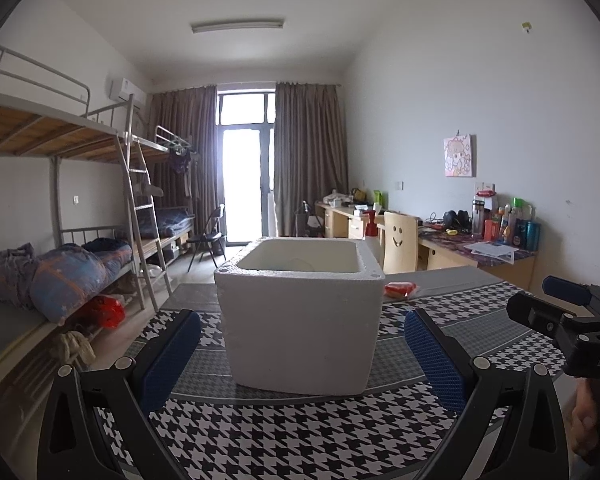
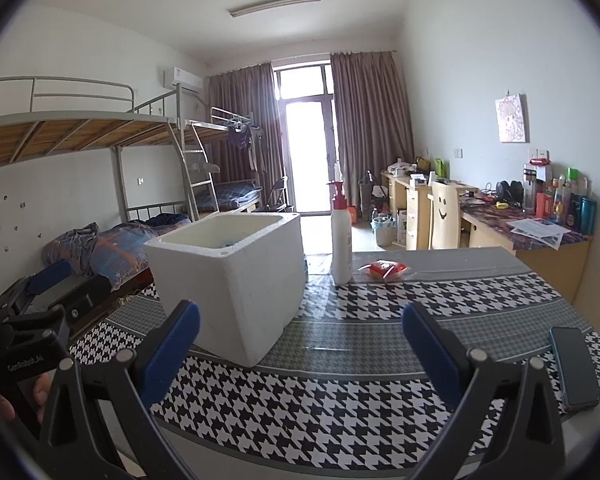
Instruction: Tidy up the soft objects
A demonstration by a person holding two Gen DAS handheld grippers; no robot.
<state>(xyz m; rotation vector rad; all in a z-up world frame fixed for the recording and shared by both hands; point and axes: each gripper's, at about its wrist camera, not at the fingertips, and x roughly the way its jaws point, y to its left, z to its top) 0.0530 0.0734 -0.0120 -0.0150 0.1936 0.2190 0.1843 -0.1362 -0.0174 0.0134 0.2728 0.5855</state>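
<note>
Hovering with both grippers spread wide and empty over the checked table (image 2: 340, 408).
White foam box (image 1: 300, 320) is sitting mid-frame; left gripper (image 1: 300, 364) is facing it, right gripper (image 2: 300, 360) is pointing at bare cloth; red packet (image 2: 384, 270) is lying behind, beside the bottle (image 2: 341, 244).

A foam box (image 2: 236, 276) stands left of centre on the table (image 2: 340, 400). A bottle (image 2: 341, 240) stands upright just right of it, a small packet (image 2: 384, 270) further right, a phone (image 2: 574, 368) at lower right.

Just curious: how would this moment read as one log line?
left gripper open, empty | right gripper open, empty | foam box on table | red packet outside box
</note>
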